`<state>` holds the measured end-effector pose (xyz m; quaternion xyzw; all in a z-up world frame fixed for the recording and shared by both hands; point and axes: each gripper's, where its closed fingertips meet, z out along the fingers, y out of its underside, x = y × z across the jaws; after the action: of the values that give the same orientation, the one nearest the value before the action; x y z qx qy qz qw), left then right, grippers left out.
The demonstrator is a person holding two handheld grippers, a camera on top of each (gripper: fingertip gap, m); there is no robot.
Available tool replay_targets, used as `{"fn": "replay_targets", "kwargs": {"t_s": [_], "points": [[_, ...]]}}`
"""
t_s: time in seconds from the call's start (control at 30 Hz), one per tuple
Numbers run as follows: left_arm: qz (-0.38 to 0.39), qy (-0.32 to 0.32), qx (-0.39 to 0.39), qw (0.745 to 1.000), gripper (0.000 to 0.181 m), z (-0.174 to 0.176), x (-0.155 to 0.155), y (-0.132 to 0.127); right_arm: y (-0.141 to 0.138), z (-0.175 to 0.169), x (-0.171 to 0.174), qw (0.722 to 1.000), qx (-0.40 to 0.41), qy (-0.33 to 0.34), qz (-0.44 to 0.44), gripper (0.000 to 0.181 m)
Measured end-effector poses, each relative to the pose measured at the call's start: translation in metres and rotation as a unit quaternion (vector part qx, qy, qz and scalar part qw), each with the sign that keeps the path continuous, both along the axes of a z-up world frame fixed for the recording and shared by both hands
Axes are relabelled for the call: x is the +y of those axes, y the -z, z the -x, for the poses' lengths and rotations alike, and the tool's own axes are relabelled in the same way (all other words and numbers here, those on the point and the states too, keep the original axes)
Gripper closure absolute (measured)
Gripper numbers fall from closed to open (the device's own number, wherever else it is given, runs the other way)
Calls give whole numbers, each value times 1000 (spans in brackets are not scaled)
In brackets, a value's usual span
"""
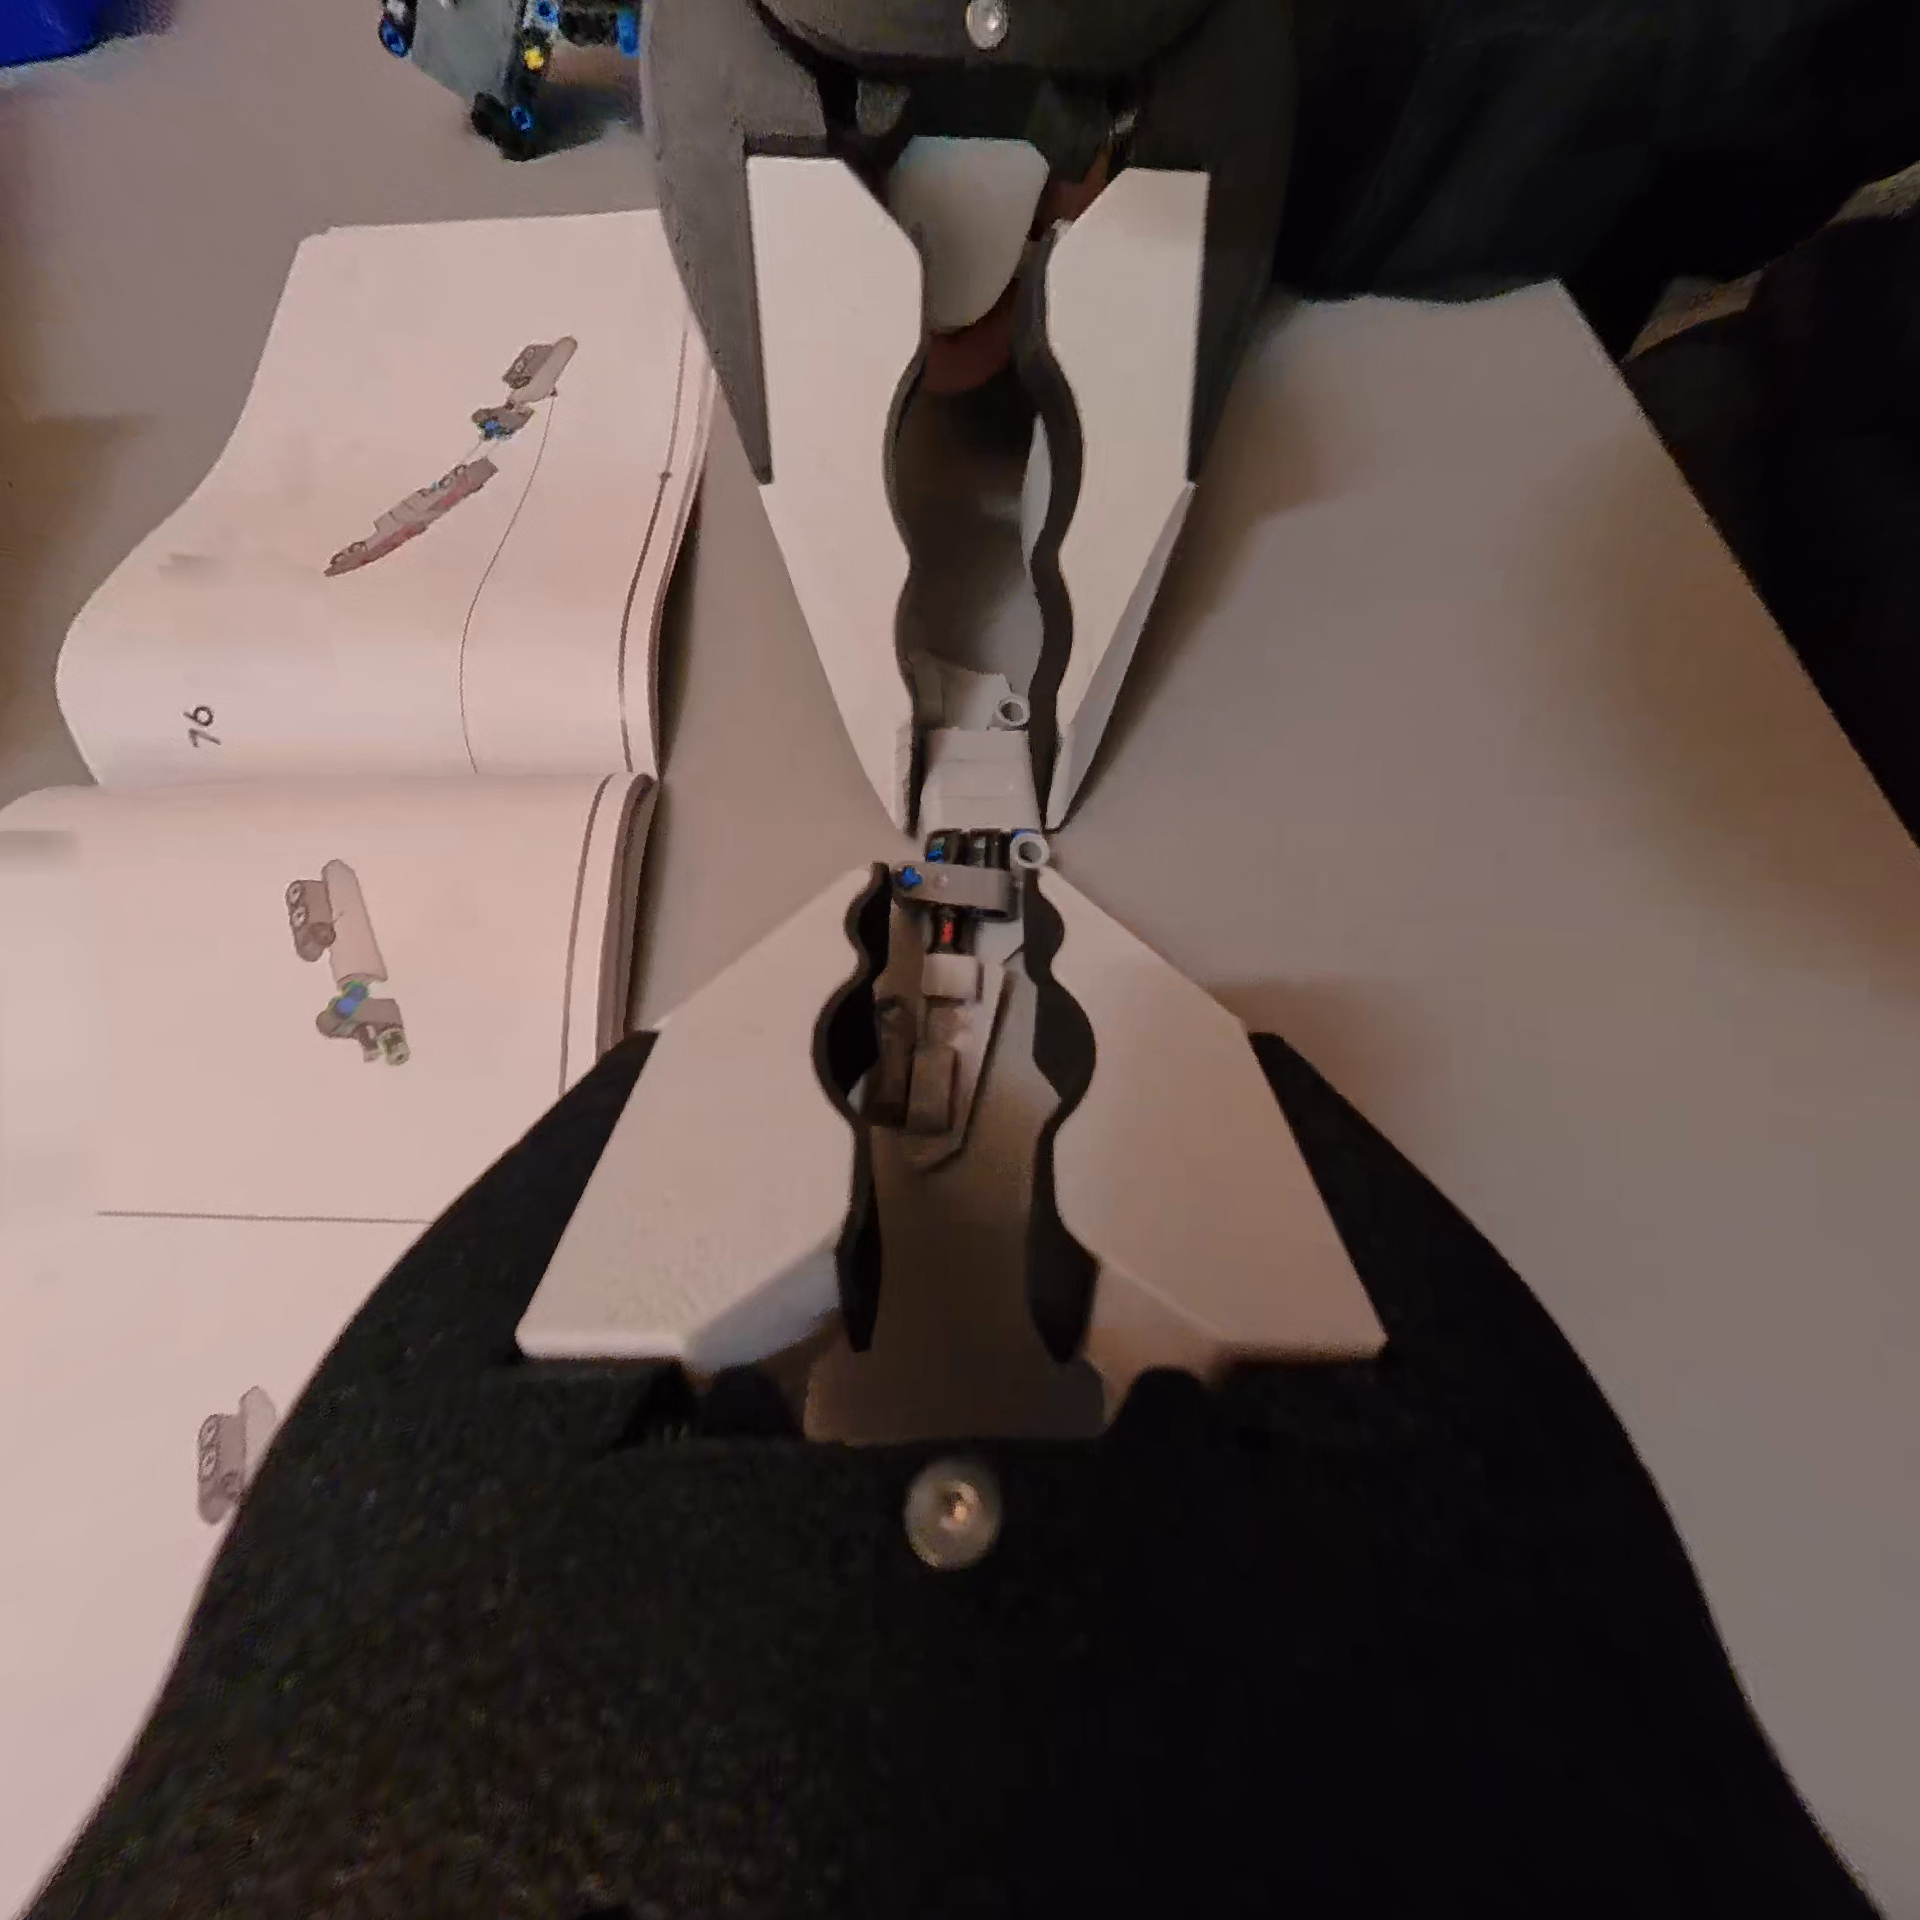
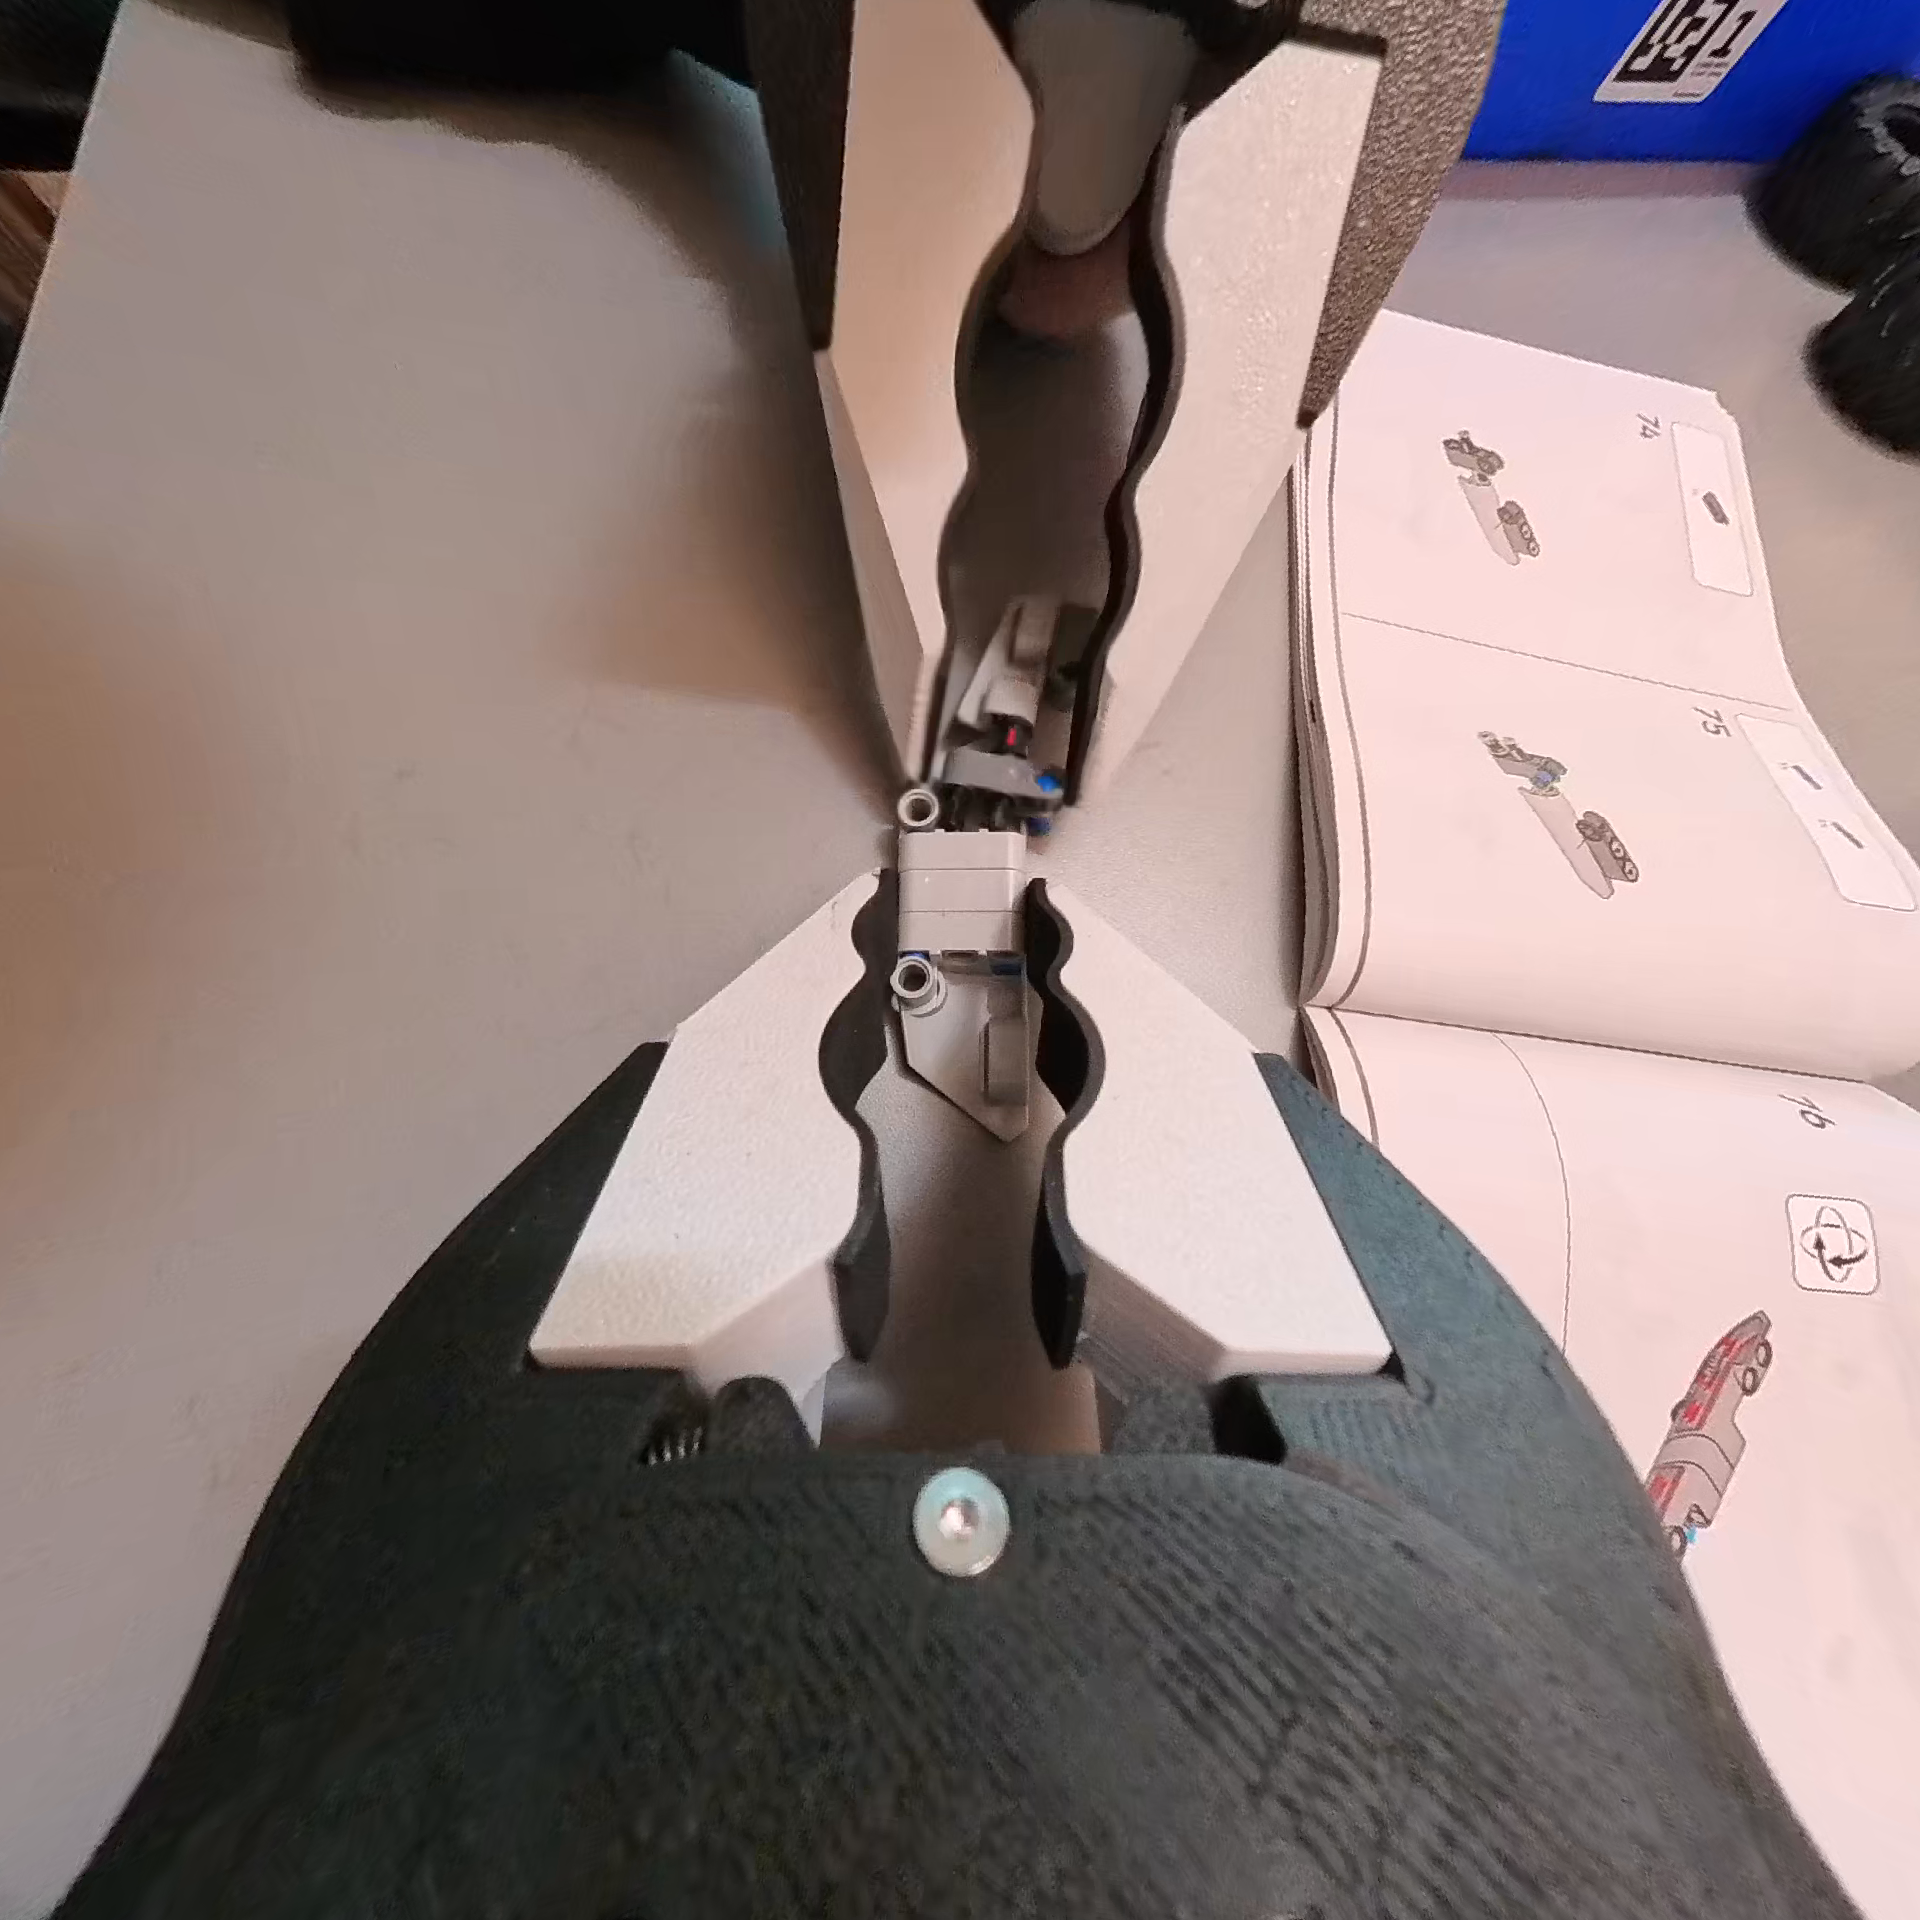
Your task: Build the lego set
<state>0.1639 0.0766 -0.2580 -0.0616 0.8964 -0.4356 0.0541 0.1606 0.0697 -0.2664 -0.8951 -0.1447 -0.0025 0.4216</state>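
My two grippers face each other tip to tip above the white table (image 1: 1455, 779). My left gripper (image 1: 956, 873) is shut on a dark grey sub-assembly (image 1: 966, 891) with black pins, a blue pin and a red spot. My right gripper (image 2: 956, 888) is shut on a light grey block sub-assembly (image 2: 961, 883) with a grey pin on its left side. The two pieces meet end to end between the fingertips and appear to touch. In the left wrist view the right gripper (image 1: 977, 821) comes in from the top with its block (image 1: 971, 774). In the right wrist view the left gripper (image 2: 997, 784) comes in from the top with its piece (image 2: 1003, 771).
An open instruction booklet (image 1: 364, 623) lies on the table beside the grippers and also shows in the right wrist view (image 2: 1558, 727). A partly built model (image 1: 509, 52) stands at the back. A blue bin (image 2: 1662, 114) and black tyres (image 2: 1860, 208) sit behind the booklet. The table edge (image 1: 1662, 416) borders darkness. Less than 4 cm separates the two grippers' tips. From either gripper's tips it is about 30 cm to the partly built model (image 1: 509, 52).
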Motion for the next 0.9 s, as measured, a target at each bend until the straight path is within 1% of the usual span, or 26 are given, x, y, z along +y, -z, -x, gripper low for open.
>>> {"fn": "replay_targets", "kwargs": {"t_s": [0.07, 0.2, 0.3, 0.33, 0.37, 0.47, 0.5, 0.67, 0.8, 0.9], "points": [[10, 12, -4, 1000, 156, 2, 1, -3, 0, 0, 0, 1000, -1, 0, 0, 158], [-6, 16, -15, 1000, 151, -1, 7, 0, 0, 0, 0, 1000, -1, 0, 0, 158], [-1, 17, -23, 1000, 153, -2, 7, -1, 0, 0, 0, 1000, 0, 0, 0, 158], [1, 22, -24, 999, 161, -1, 6, -1, 0, 0, 0, 1000, 0, 0, 0, 158], [0, 25, -26, 999, 162, 0, 6, -1, 0, 0, 0, 1000, 0, 0, 0, 158], [0, 26, -31, 999, 162, 0, 6, -1, 0, 0, 0, 1000, 0, 0, 0, 158], [-1, 24, -33, 999, 160, -1, 6, -1, 0, 0, 0, 1000, 0, 0, 0, 158], [-9, 35, -52, 998, 163, 0, 5, 1, 0, 0, 0, 1000, 1, 0, 0, 158], [-19, 20, -58, 998, 164, -3, 4, 0, 0, 0, 0, 1000, 0, 0, 0, 158], [-54, -1, -54, 997, 164, -4, 4, 1, 0, 0, -1, 1000, -1, 0, 0, 158]]}}
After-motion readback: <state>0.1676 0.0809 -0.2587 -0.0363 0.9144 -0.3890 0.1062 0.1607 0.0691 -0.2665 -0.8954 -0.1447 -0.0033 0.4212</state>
